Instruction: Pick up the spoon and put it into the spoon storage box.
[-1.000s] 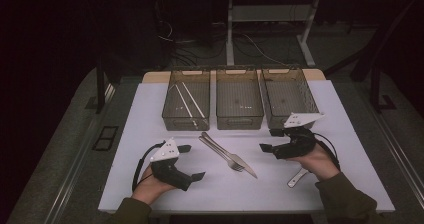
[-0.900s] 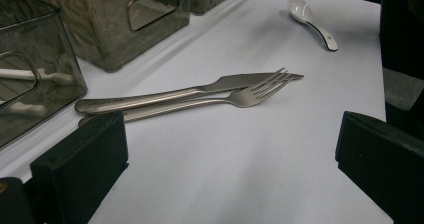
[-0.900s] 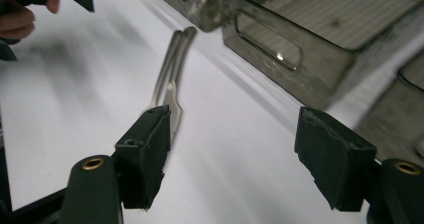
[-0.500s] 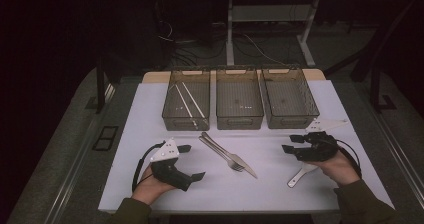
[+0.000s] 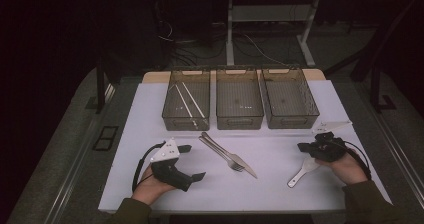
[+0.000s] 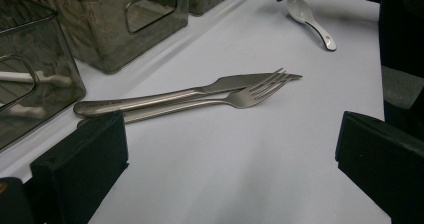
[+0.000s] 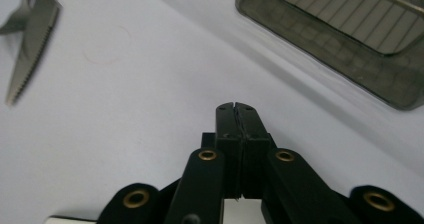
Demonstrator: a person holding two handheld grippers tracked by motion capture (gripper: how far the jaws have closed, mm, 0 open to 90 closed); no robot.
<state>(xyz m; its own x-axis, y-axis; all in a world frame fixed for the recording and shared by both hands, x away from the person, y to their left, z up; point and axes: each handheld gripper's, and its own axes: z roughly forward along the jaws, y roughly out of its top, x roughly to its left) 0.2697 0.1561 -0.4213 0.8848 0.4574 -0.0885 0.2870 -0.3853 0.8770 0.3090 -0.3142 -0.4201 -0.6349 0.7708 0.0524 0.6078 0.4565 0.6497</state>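
White spoon (image 5: 302,171) is lying just beside the right gripper (image 5: 303,147), jaws pressed together, empty; left gripper (image 5: 192,161) is resting wide open. Opening before descending seems wise.

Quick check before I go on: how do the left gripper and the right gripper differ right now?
The left gripper has its jaws spread wide, while the right gripper has its jaws pressed together with nothing between them. The left gripper sits at the table's left front, angled toward the fork and knife; the right gripper sits at the right, just above the white spoon. Both are hand-held low over the white tabletop, and neither holds anything.
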